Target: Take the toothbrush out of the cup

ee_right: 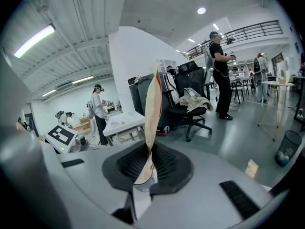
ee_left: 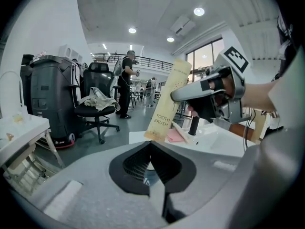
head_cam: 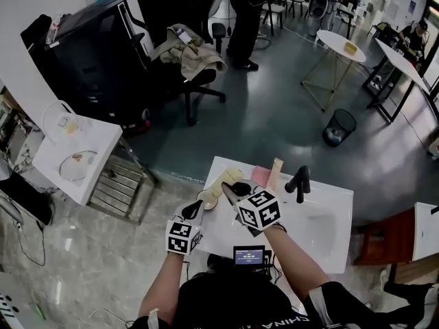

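Extraction step, judged almost complete. The toothbrush, in its cream carton (ee_left: pixel 169 99), is pinched by its lower end between the jaws of the right gripper (head_cam: pixel 236 189). In the right gripper view the pads are seen pressed on the carton's foot, and the carton stands toward 12 o'clock. In the head view the carton is pointed toward 11 o'clock from that gripper. It is held above the white washbasin top (head_cam: pixel 322 235). The cup (head_cam: pixel 206 199) is seen at about 8 o'clock of the carton, and the carton's lower end appears to be clear of its rim.

The left gripper (head_cam: pixel 194 211) is placed just beside the cup, at its 7 o'clock. Its jaws are seen pressed together in the left gripper view, and nothing can be made out between them. Whether the cup is touched cannot be told.

The black faucet (head_cam: pixel 299 182) stands at 3 o'clock of the carton, and a pink item (head_cam: pixel 260 175) lies between them.

For the next move, the pinch should be kept firm. The carton should be carried to a bare part of the basin top, with the faucet avoided, and the jaws should be parted only once it is set down.
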{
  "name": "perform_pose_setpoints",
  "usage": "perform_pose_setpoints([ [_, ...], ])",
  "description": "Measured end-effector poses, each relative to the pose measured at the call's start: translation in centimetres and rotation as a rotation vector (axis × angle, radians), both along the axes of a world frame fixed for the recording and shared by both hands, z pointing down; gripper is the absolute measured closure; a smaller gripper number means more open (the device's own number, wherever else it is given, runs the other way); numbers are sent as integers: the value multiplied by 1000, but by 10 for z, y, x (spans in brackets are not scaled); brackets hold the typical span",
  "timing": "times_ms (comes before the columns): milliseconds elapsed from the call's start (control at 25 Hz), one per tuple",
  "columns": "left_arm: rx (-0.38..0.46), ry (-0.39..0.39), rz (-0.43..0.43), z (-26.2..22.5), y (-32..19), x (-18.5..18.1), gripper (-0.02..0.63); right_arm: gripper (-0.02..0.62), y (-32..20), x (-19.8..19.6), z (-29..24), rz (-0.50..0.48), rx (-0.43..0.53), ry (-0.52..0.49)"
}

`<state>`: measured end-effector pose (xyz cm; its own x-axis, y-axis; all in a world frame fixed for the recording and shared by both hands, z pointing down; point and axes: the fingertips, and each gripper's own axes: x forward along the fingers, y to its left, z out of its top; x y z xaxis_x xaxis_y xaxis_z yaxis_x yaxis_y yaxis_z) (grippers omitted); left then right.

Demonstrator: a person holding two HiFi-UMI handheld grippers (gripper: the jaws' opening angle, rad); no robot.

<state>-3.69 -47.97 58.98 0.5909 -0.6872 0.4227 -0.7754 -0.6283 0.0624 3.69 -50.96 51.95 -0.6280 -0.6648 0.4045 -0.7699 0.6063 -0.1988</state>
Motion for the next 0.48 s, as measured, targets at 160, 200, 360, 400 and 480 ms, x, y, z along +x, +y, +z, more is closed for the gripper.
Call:
perform_pose_setpoints([
  [160, 9, 1, 28, -1, -3, 12, 597, 560, -3, 27, -4, 64, 15, -6],
  [200, 10, 1, 35, -1, -3, 15, 597, 560, -3, 33, -3, 77, 17, -2],
  [360, 6, 2, 64, -1, -2, 26, 597, 560, 1, 51, 6, 118, 9, 22],
  [400, 4, 2, 71, 0, -1, 29, 597, 560, 3, 55, 9, 126, 3, 27],
  [480, 0, 2, 82, 2, -1, 34, 597, 560, 7, 60, 17, 139, -14, 32],
])
